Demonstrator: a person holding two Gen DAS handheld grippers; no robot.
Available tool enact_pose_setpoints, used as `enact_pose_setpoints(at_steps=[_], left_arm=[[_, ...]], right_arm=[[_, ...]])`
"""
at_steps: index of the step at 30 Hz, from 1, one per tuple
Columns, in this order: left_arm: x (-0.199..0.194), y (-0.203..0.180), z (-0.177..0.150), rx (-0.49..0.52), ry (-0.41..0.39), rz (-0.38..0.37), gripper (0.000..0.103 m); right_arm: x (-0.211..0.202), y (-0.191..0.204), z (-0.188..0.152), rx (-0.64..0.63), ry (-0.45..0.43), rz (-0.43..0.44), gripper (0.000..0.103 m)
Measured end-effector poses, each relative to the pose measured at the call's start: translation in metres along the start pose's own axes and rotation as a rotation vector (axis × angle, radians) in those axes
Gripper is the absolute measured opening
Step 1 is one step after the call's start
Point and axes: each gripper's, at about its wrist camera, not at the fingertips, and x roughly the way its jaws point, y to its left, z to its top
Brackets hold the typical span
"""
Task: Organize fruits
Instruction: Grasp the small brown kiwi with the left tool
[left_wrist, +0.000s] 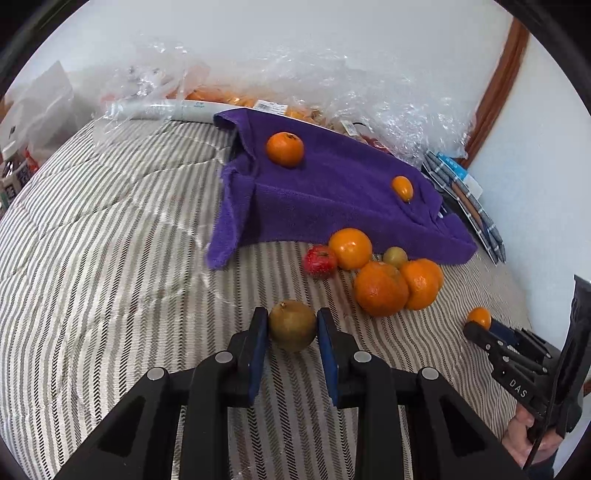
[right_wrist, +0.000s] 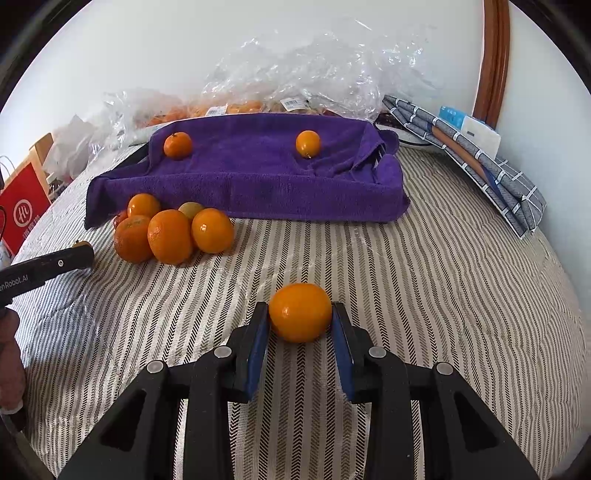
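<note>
Left gripper (left_wrist: 291, 326) clenched on a round brown-green fruit (left_wrist: 292, 325) over the striped cloth (left_wrist: 110, 258). Right gripper (right_wrist: 300, 317) grasping a small orange mandarin (right_wrist: 300, 312). Purple towel-draped tray (right_wrist: 251, 173) at 12 o'clock holds two small oranges (right_wrist: 178, 145). Loose fruit pile (right_wrist: 171, 230) at 10 o'clock.

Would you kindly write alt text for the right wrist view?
The right gripper is shut on an orange above a striped cloth. Behind, two small oranges sit on a purple towel, with a fruit pile at its left.
</note>
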Motion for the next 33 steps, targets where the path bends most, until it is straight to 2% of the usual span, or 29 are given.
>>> enact_pose_setpoints(at_steps=[6, 9, 12, 26, 33], left_arm=[[-0.0020, 0.0073, 0.0001, -0.039, -0.018, -0.012, 0.026], [-0.0005, 0.0046, 0.0002, -0.029, -0.019, 0.015, 0.026], [-0.0034, 0.0017, 0.0000, -0.012, -0.037, 0.009, 0.026], [0.0040, 0.0037, 0.0034, -0.011, 0.003, -0.001, 0.026], [0.0008, 0.0093, 0.0019, -0.025, -0.007, -0.018, 0.026]], right_arm=[[-0.0004, -0.0021, 0.0000, 0.012, 0.001, 0.008, 0.034], [0.0000, -0.0033, 0.0004, 0.017, 0.004, 0.015, 0.034], [-0.0001, -0.0059, 0.0006, 0.028, 0.006, 0.028, 0.034], [0.0003, -0.0065, 0.0002, 0.037, 0.009, 0.018, 0.034], [-0.0057, -0.0045, -0.0010, 0.032, -0.029, 0.008, 0.034]])
